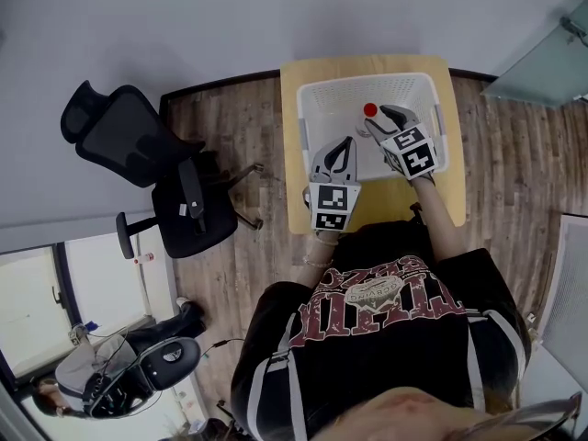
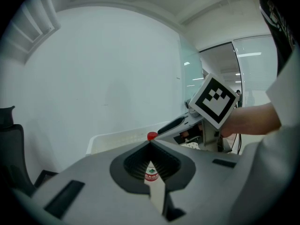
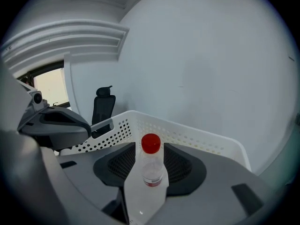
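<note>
A clear plastic bottle with a red cap stands upright over the white perforated basket. My right gripper is shut on it. In the right gripper view the bottle fills the gap between the jaws of the right gripper, with the basket's rim behind. My left gripper hovers at the basket's front left, jaws together and holding nothing. In the left gripper view, past the left gripper, the bottle's red cap shows just beyond the tips, beside the right gripper's marker cube.
The basket rests on a small wooden table against a pale wall. A black office chair stands to the left on the wood floor. A glass partition is at the right.
</note>
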The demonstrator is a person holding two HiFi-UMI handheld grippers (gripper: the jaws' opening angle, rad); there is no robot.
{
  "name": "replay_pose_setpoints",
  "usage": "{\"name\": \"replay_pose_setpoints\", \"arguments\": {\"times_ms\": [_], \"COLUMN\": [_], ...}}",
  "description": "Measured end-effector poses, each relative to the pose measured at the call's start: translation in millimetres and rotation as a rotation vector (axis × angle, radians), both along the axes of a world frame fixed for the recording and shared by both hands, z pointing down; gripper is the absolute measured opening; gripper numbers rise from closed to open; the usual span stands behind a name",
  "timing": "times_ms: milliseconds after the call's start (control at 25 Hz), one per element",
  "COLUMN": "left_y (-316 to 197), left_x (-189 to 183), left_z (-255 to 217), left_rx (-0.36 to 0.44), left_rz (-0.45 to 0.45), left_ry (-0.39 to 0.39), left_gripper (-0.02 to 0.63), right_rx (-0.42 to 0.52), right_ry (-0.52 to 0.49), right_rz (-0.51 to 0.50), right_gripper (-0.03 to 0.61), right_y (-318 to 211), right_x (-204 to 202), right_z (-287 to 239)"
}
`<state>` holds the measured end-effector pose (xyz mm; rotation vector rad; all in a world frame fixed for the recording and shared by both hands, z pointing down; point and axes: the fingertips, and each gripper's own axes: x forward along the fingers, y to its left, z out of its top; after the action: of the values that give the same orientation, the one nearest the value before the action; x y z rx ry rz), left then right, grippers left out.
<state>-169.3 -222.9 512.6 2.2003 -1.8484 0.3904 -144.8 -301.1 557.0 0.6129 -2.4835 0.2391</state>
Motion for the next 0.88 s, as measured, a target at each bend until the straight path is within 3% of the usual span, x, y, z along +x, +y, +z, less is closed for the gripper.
{"name": "replay_pose_setpoints", "arguments": {"times_ms": [360, 880], "left_y": [0.5, -0.8], "left_x": [2.3, 2.6], "left_z": [0.3, 4.1], "left_rx": [-0.009, -0.021], "left_rz": [0.012, 0.028], "left_ry": [0.005, -0.009], "left_gripper": [0.044, 0.044], "right_rx": [0.008, 0.007], "right_ry": [0.040, 0.087], "right_rz": [-0.040, -0.091], "right_gripper": [0.219, 0.221], "right_y": [-5.9, -14.8], "right_x": [-11.8, -24.1], "right_z": [10.7, 27.7]}}
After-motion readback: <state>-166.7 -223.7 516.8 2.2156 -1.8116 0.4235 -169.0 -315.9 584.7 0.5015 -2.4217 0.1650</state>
